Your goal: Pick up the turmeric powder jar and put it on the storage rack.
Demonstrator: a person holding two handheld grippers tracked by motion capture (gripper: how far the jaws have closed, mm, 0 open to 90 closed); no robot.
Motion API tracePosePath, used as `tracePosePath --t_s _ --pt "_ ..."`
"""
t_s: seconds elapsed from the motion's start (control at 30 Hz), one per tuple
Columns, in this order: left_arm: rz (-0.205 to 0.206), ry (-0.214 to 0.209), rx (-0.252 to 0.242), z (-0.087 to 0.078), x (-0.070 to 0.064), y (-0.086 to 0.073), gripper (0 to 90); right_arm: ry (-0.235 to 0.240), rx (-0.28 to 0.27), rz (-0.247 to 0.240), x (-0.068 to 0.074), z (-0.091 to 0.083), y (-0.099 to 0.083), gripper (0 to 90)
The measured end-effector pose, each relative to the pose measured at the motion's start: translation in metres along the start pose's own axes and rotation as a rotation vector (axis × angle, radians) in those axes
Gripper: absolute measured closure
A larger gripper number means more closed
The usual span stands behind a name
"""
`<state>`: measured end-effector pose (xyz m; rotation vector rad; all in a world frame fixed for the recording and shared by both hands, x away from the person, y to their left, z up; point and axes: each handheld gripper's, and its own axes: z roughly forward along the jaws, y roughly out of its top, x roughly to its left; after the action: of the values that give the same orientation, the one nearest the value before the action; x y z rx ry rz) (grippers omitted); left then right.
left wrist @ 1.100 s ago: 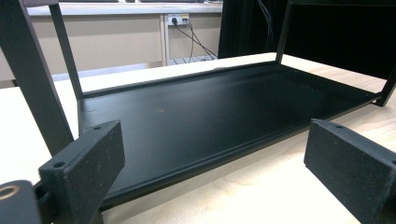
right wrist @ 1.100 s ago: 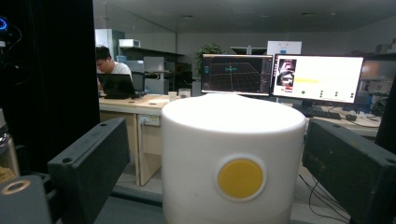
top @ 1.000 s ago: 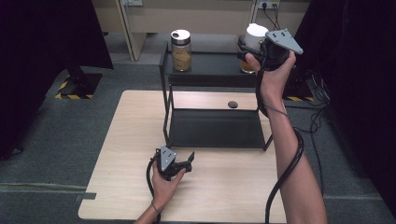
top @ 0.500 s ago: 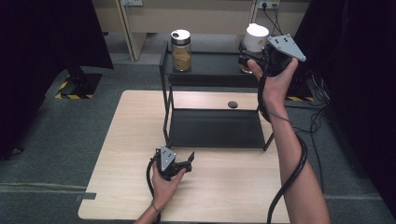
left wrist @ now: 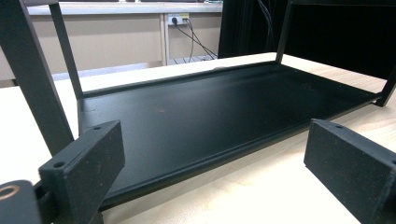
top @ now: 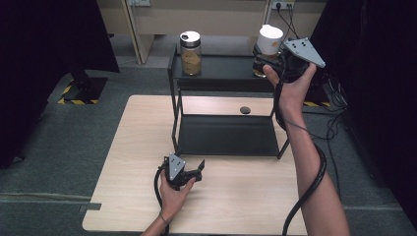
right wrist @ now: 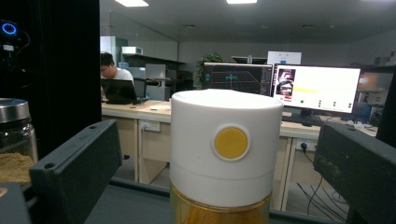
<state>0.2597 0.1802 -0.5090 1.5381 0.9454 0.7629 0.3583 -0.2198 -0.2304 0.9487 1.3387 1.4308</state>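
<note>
Standing on the top shelf of the black rack (top: 221,73), at its right end, is the white-lidded jar (top: 269,49); amber contents show below the lid. In the right gripper view the jar (right wrist: 225,154) sits between the two jaws, which are spread wide on either side with clear gaps, not touching it. A round yellow spot marks the lid's front.

Right gripper (top: 275,58) is held up at shelf height by the raised right hand (top: 290,86), just beside the jar; its cable loops down along the forearm.

Second jar (top: 190,53), metal-lidded with tan grainy fill, stands at the left end of the same shelf, well apart from the first.

Lower shelf of rack rests on the worktop (top: 123,162). A small dark round object (top: 244,109) lies on the worktop behind it.

Left gripper (top: 195,173) rests low on the worktop in the left hand (top: 172,194), near the rack's front left leg. Its jaws are spread wide, facing the lower shelf (left wrist: 224,116), gripping nothing.
</note>
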Motion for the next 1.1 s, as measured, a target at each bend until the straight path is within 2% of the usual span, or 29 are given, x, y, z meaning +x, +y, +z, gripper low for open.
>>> tracePosePath --t_s 1.1 --pt "0.009 0.001 0.0 0.0 -0.001 0.0 4.4 0.065 -0.019 0.002 -0.006 -0.03 -0.026 0.9"
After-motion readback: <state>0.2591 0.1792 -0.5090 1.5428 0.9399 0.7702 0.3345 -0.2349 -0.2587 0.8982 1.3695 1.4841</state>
